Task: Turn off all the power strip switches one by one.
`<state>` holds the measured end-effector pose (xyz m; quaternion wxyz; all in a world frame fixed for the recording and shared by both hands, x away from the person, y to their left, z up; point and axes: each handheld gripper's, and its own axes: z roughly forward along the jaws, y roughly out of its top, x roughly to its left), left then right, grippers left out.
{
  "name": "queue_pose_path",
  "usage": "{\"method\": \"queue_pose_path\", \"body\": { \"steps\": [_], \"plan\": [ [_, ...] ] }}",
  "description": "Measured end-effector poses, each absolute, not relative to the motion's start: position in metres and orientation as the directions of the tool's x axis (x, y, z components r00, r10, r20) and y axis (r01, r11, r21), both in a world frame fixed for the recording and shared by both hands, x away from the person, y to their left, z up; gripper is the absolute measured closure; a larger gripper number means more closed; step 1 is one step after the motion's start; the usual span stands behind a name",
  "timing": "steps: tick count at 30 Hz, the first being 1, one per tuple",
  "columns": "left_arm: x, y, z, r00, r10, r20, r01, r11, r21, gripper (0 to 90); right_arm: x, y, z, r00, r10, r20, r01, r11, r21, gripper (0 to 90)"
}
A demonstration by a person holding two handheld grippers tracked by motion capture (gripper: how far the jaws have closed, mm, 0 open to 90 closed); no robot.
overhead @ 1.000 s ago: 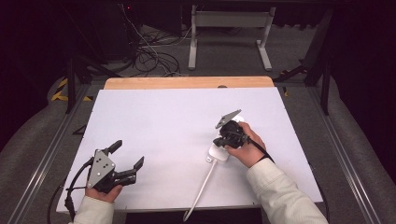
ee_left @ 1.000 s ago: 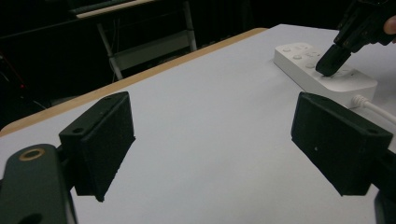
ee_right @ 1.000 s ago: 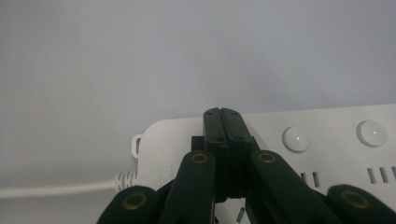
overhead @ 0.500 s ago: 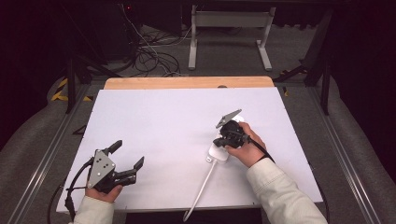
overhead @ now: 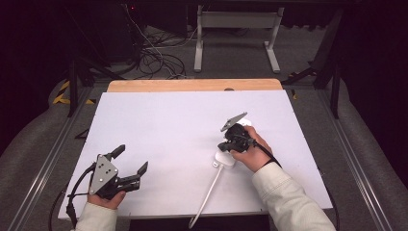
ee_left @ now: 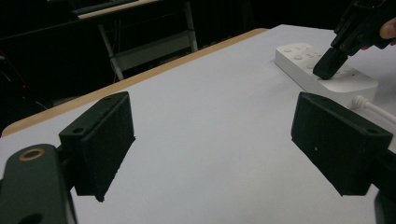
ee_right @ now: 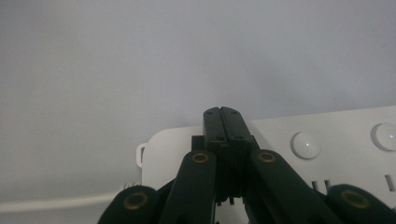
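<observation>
**Closed fingers on the power strip**

Strip [overhead: 230, 155]: white, flat, rounded corners. Round white buttons [ee_right: 306, 144] in a row along its top; dark slots beside them. White cord [overhead: 208, 192] leaves its near end and runs off the near edge of the counter [overhead: 168, 125]. Strip lies right of centre, well in from the right edge, mostly hidden under the right hand [overhead: 250, 149] in the high view.

Right gripper [ee_right: 221, 122]: fingers pressed together, nothing between them. Tip points down onto the strip's top near the cord end, beside the first button. In the left gripper view the tip [ee_left: 329, 63] looks to be touching the top face; whether it presses I cannot tell.

Left gripper [overhead: 131, 167]: near-left part of the counter, fingers [ee_left: 100, 140] spread wide and empty, aimed toward the strip, well apart from it.

Edges and room: white sheet covers the counter; a wooden strip [overhead: 192, 85] shows along the far edge. Broad bare sheet between the two grippers and from the strip to the far edge. Left gripper sits close to the near edge. Beyond the far edge: floor, tangled cables [overhead: 154, 60], a white frame [overhead: 235, 29].
</observation>
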<state>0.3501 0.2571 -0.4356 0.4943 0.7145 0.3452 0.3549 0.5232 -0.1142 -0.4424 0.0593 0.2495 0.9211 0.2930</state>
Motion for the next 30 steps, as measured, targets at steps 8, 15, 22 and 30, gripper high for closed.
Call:
{"method": "queue_pose_path", "body": {
  "steps": [8,15,22,30],
  "plan": [
    [0.35,0.257,-0.435,0.51,0.844,0.166,0.141,-0.273,0.952,14.1,0.523,-0.12,-0.445,-0.856,0.511,0.07,0.451,0.675,0.585,90.0],
    [0.35,0.256,-0.435,0.509,0.844,0.169,0.142,-0.275,0.951,14.0,0.52,-0.119,-0.441,-0.874,0.486,0.02,0.398,0.69,0.605,90.0],
    [0.351,0.256,-0.436,0.508,0.845,0.167,0.144,-0.274,0.951,14.0,0.519,-0.125,-0.42,-0.857,0.514,-0.017,0.367,0.634,0.681,90.0],
    [0.351,0.256,-0.436,0.509,0.845,0.164,0.144,-0.272,0.952,14.0,0.534,-0.136,-0.424,-0.831,0.556,0.006,0.412,0.609,0.678,90.0]
  ]
}}
